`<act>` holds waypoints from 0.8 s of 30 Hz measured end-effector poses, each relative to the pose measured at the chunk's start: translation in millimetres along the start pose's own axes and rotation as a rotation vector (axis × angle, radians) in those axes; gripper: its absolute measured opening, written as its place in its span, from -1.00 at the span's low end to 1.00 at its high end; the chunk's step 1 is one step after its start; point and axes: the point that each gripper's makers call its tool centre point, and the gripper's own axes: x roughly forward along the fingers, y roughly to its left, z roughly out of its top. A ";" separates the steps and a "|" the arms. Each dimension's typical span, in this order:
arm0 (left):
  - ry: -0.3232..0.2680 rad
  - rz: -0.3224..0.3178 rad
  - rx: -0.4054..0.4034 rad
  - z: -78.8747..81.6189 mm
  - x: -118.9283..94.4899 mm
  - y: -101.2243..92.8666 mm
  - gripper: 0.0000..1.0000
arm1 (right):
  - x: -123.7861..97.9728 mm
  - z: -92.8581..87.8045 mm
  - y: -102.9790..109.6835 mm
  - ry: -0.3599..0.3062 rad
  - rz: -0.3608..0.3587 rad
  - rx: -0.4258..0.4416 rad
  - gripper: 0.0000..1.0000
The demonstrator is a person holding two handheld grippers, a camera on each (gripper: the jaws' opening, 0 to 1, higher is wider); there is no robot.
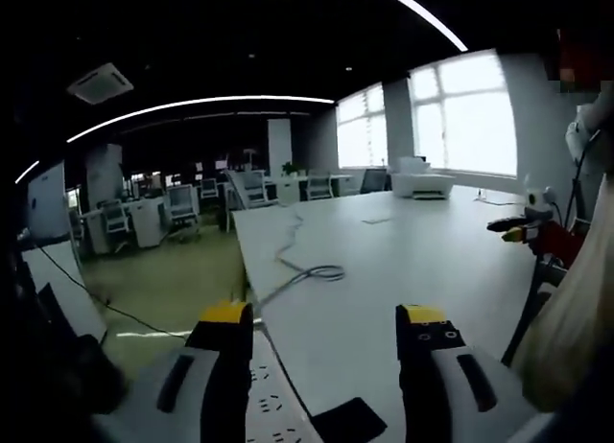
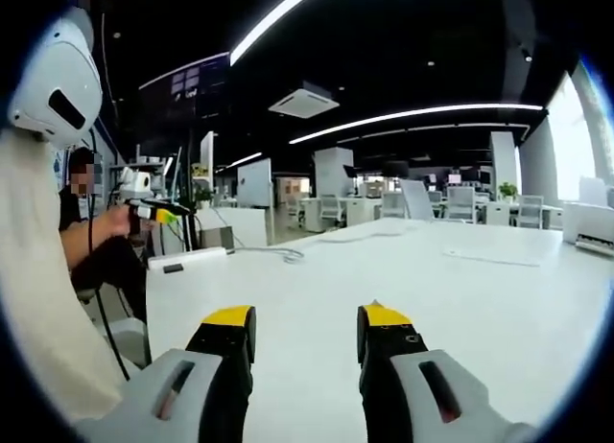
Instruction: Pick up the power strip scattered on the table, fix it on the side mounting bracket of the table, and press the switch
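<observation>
The white power strip (image 1: 271,405) lies at the table's left edge, right under my left gripper (image 1: 324,314), which is open with its yellow-tipped jaws wide apart above it. A black part (image 1: 350,422) sits beside the strip. Its grey cable (image 1: 321,270) runs away over the white table (image 1: 413,251) and loops. In the right gripper view the same strip (image 2: 187,259) lies far off at the table's left edge, its cable (image 2: 278,254) trailing right. My right gripper (image 2: 302,318) is open over the bare table (image 2: 441,299) and holds nothing.
A person in cream clothing (image 1: 576,318) stands at the right beside another yellow-tipped gripper (image 1: 523,232). A hand holds a yellow-tipped gripper (image 2: 153,213) just above the strip's end. A white printer (image 1: 422,182) stands at the table's far end. Office desks and chairs (image 1: 182,208) lie beyond.
</observation>
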 end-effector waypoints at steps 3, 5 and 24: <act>0.026 0.010 0.015 -2.3 -2.6 5.2 0.32 | 0.5 0.3 1.2 -0.002 0.006 0.002 -0.23; 0.034 0.012 0.025 -1.9 -4.2 6.9 0.32 | 0.1 1.2 1.0 -0.003 0.007 0.003 -0.23; 0.094 0.009 0.042 -10.9 -10.2 21.1 0.31 | 1.4 -3.8 20.9 0.074 0.117 -0.061 -0.23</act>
